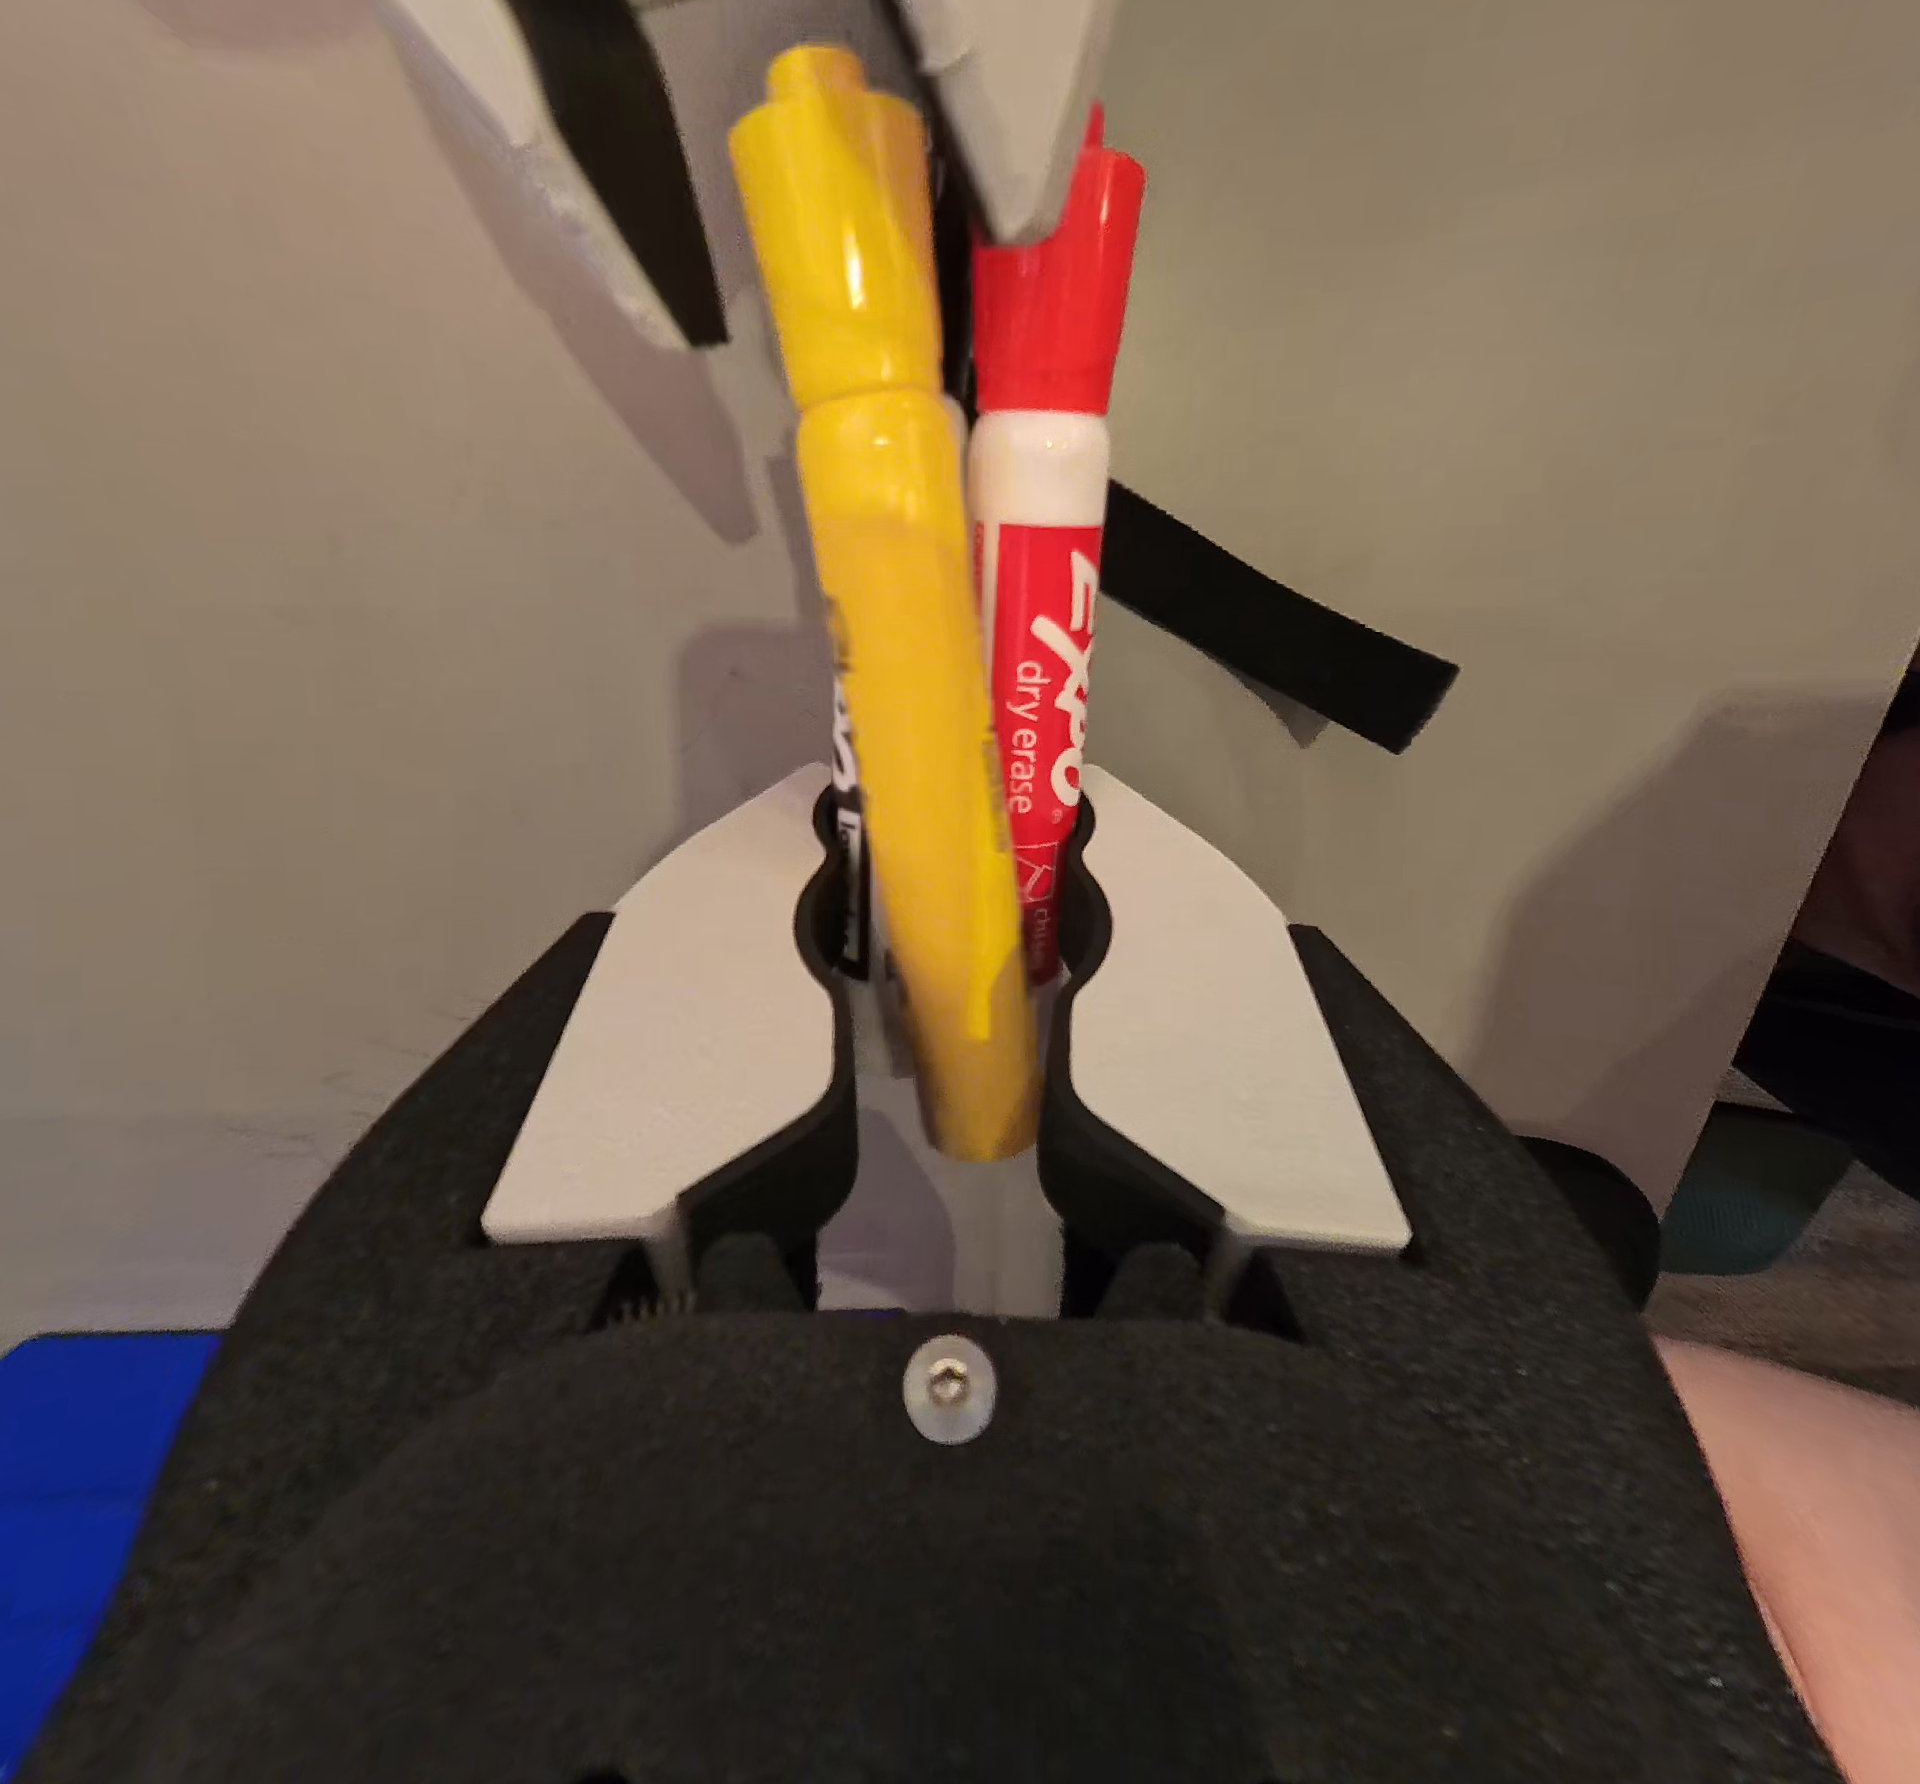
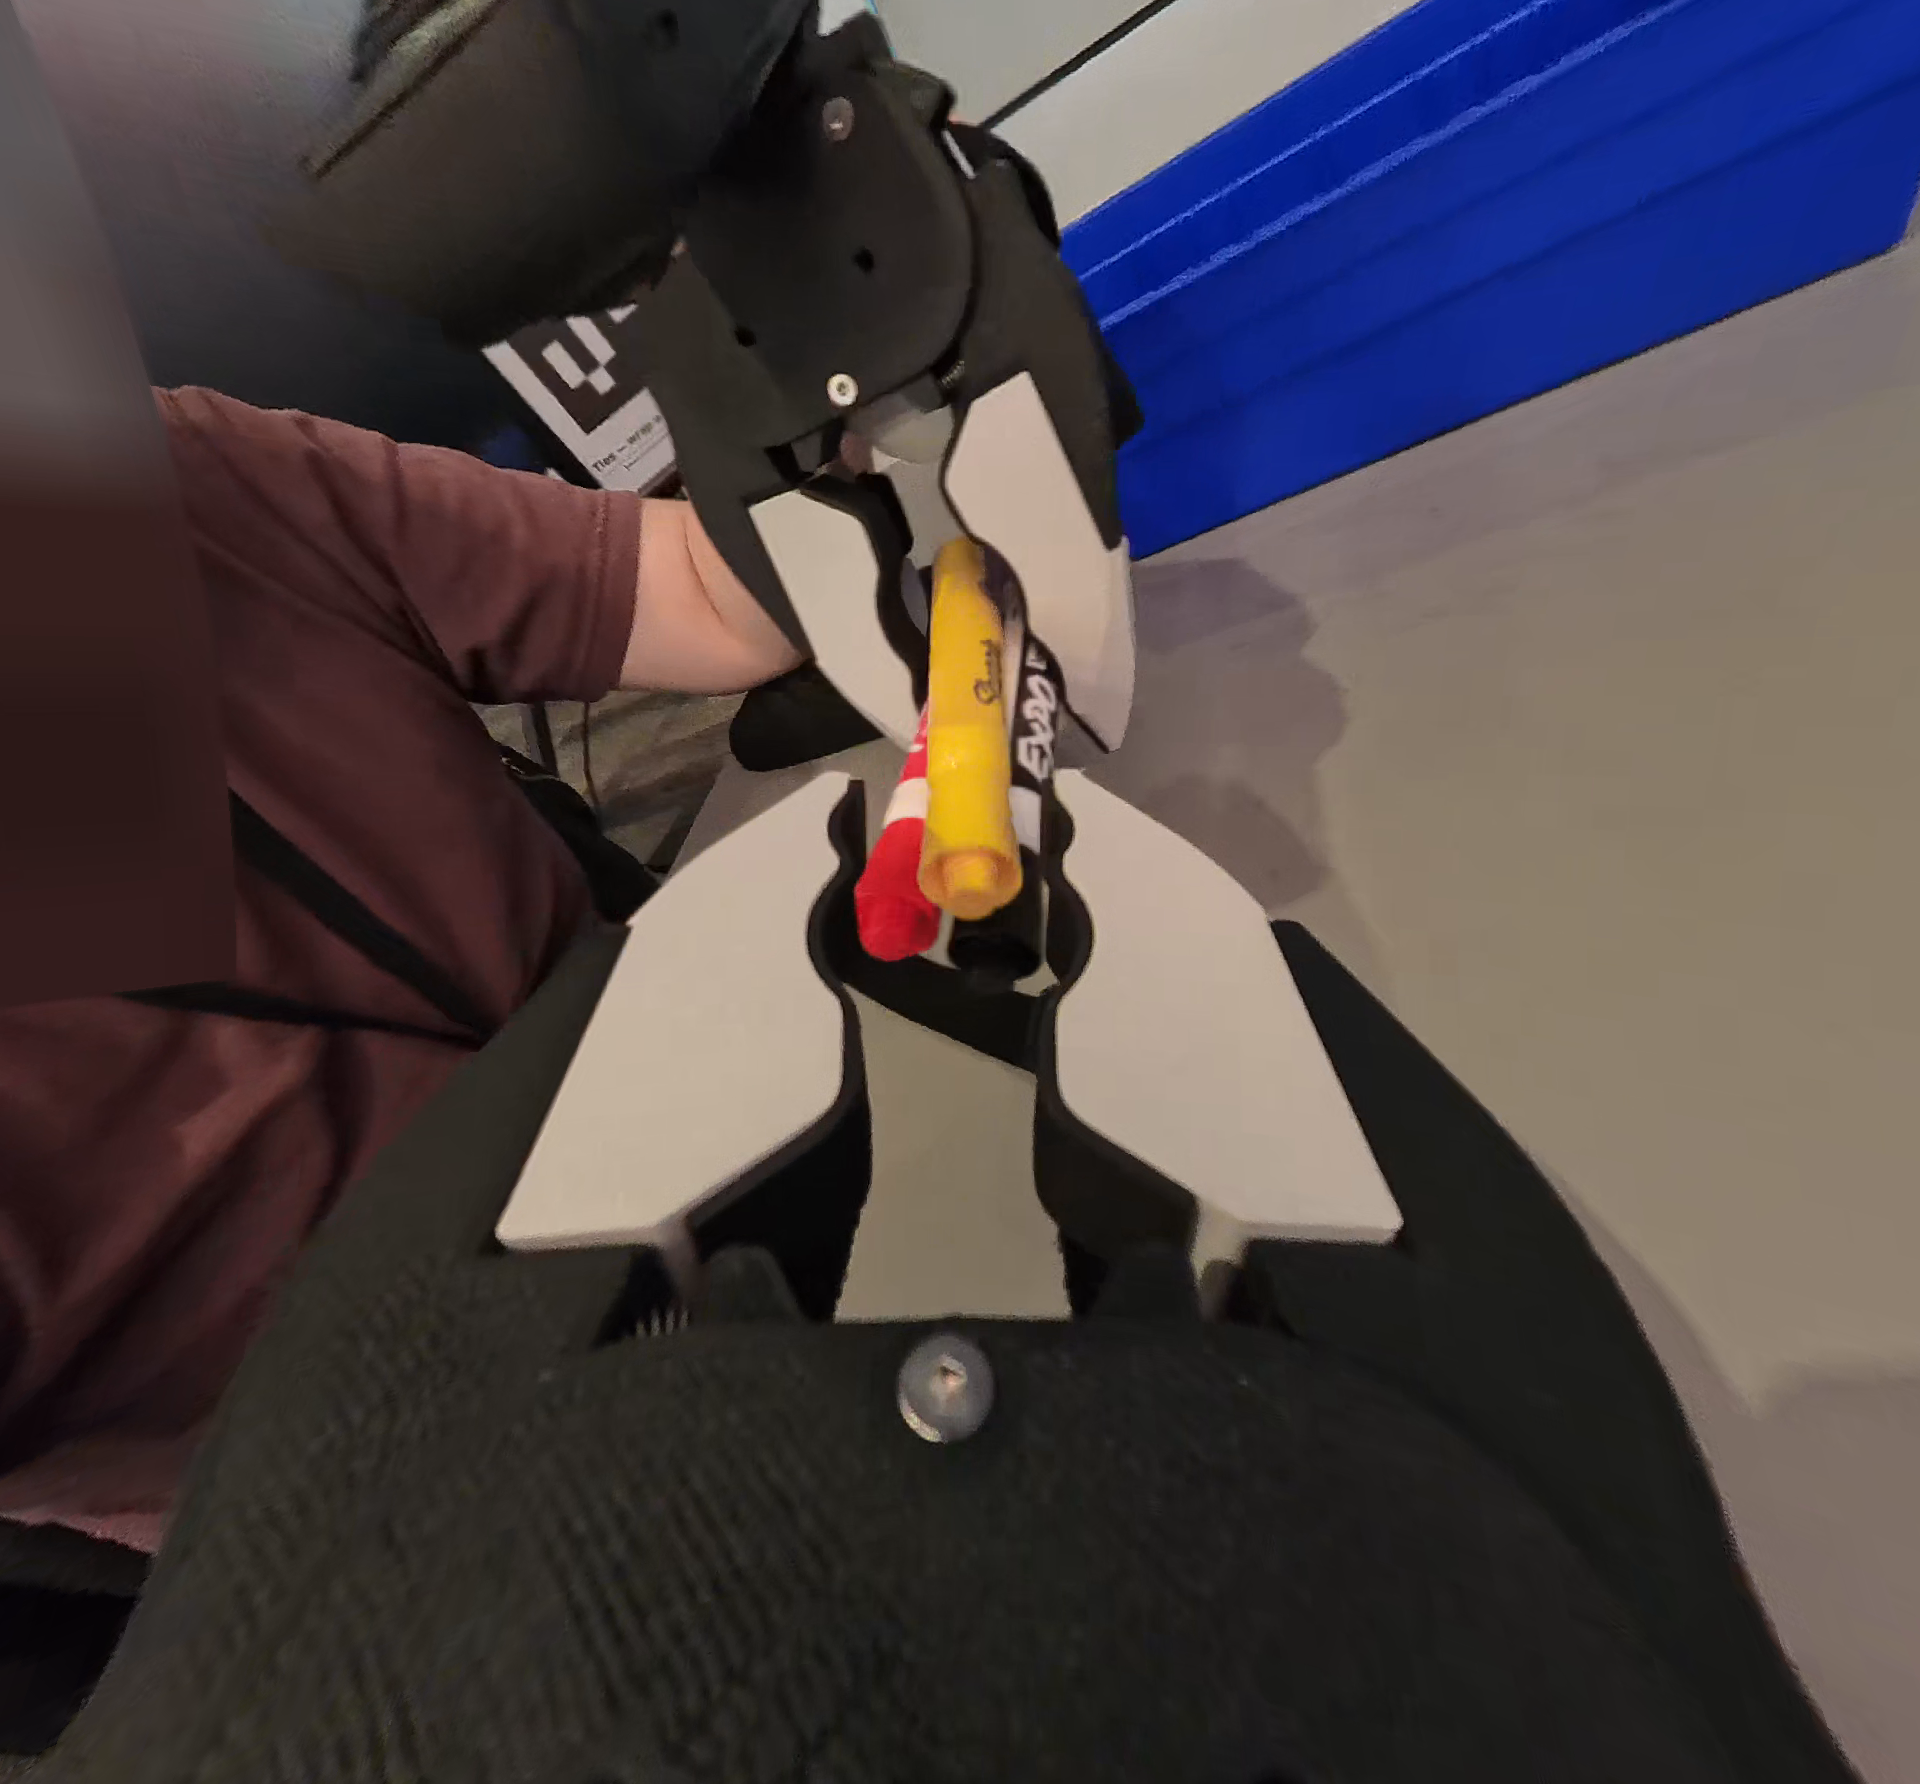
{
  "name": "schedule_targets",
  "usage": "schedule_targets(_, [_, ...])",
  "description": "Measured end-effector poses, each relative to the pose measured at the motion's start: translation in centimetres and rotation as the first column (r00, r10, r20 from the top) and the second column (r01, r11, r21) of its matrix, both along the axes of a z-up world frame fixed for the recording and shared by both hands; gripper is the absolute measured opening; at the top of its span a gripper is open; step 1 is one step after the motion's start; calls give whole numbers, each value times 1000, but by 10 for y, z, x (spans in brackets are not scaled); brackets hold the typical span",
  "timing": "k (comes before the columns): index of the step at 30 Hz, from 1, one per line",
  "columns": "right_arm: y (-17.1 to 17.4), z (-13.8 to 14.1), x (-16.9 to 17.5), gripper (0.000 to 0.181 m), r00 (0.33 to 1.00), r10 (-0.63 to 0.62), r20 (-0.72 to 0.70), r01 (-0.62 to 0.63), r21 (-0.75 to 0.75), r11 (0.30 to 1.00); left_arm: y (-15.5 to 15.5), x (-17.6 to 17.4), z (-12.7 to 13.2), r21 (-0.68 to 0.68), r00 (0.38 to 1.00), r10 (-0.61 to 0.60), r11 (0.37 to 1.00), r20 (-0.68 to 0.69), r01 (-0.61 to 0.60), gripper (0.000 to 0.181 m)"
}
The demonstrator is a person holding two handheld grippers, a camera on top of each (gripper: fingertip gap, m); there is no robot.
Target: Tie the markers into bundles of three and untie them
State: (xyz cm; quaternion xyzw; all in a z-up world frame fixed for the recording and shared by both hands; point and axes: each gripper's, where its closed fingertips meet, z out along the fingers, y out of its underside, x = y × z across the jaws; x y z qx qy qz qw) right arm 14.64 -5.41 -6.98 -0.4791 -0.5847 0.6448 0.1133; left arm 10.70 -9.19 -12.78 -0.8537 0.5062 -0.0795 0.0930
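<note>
My left gripper (image 1: 951, 789) is shut on three markers held side by side: a yellow one (image 1: 894, 591), a red and white one (image 1: 1039, 643) and a black one (image 1: 844, 799), mostly hidden behind the yellow. My right gripper (image 2: 958, 789) faces it and is closed around their cap ends: yellow (image 2: 966, 726), red (image 2: 894, 903) and black (image 2: 1039, 737). In the left wrist view the right gripper (image 1: 847, 280) comes in from above. A black strap (image 1: 1278, 633) sticks out to the right from behind the markers. It also crosses under the caps (image 2: 956, 1017).
A blue bin (image 2: 1507, 176) stands on the grey table (image 2: 1558, 799) beyond the left gripper (image 2: 1008, 737); its corner shows at lower left in the left wrist view (image 1: 83, 1474). A person's arm (image 2: 707, 591) and maroon sleeve are at the left. The table edge (image 1: 1818, 851) runs close on the right. Left tips to right tips: about 8 cm. The black strap (image 1: 1278, 633) sits 7 cm or so from the ends of my left fingers.
</note>
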Motion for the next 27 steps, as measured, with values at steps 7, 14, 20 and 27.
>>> schedule_targets(7, [-3,10,8,41,999,-25,-39,28,64,998,4,-6,-1,11,1000,14,1000,-13,-14,38])
schedule_targets(14, [-21,-5,41,39,982,-14,-186,114,538,835,14,-35,6,50,994,107,993,-22,-106,38])
schedule_targets(20, [-103,-73,30,42,994,97,-48,-21,793,609,16,-47,10,51,989,146,988,-7,-146,38])
schedule_targets(27, [-124,-85,-1,27,989,-11,-148,138,891,433,14,-43,6,40,992,129,991,-16,-128,38])
